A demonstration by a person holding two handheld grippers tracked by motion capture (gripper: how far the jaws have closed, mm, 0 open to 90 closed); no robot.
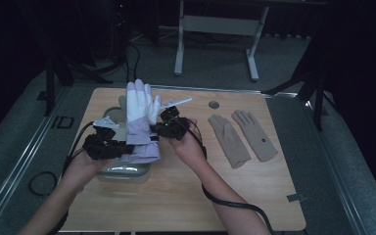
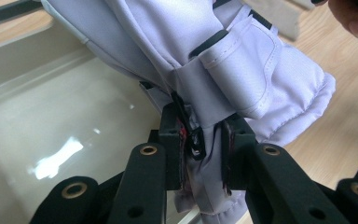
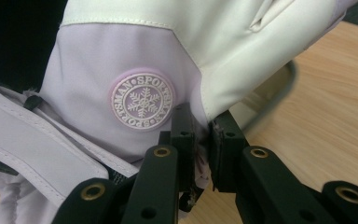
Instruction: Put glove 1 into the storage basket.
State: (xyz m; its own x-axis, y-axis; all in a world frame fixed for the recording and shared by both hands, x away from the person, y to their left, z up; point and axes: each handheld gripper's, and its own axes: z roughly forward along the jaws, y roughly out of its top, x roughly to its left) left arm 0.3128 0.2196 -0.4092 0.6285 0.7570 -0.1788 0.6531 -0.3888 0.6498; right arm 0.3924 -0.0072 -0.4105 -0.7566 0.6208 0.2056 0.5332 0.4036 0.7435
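High view pictures have both forearms brought in from the bottom edge, with the left gripper (image 1: 108, 143) and the right gripper (image 1: 170, 126) raised on either side of a white and lilac ski glove (image 1: 141, 120), which is held upright above the table (image 1: 186, 196) with its fingers pointing away from the person. The glove's lower cuff is pinched between the jaws of the left gripper (image 2: 200, 147), as is seen in the left gripper view, where fabric and a black strap are clamped between the pads. The glove's edge, just beside a round snowflake badge (image 3: 142, 99), is clamped by the right gripper (image 3: 202, 135), whose jaws are drawn together on the cloth. A clear plastic container (image 1: 122, 171) is seen directly beneath the glove, near the table's left side. A pair of beige gloves (image 1: 242, 137) is laid flat, well apart to the right. A light wooden tabletop is shown, set on grey carpet, with a white desk frame (image 1: 215, 29) beyond it in a dark room. The container's far rim is hidden behind the glove, and the badge lettering is read only in part.
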